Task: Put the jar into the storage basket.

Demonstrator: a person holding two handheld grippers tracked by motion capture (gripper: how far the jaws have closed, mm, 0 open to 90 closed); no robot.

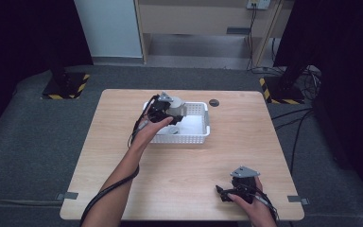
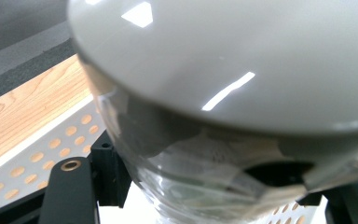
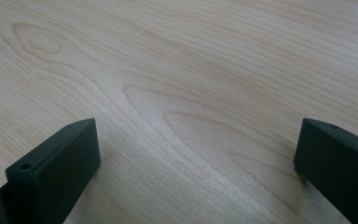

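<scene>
We see a clear glass jar with a smooth white domed lid [image 2: 223, 70] between our left claw's [image 1: 170, 111] jaws, which appear closed on its glass body, over the white perforated plastic basket [image 1: 203, 130] at the frame's upper centre. We judge it rigid, slippery and breakable, best gripped on the glass below the lid. Our right claw [image 1: 234, 189], at lower right, rests wide open and empty on the pale wooden surface [image 1: 194, 165].

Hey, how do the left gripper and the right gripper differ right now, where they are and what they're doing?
The left gripper is over the white perforated basket at the far middle of the table; the right gripper sits low near the table's near right edge. The left gripper's fingers flank a glossy grey-and-clear object; the right gripper's fingers are spread wide with bare wood between them. Both are black, hand-held, and carry a grey plate.
</scene>
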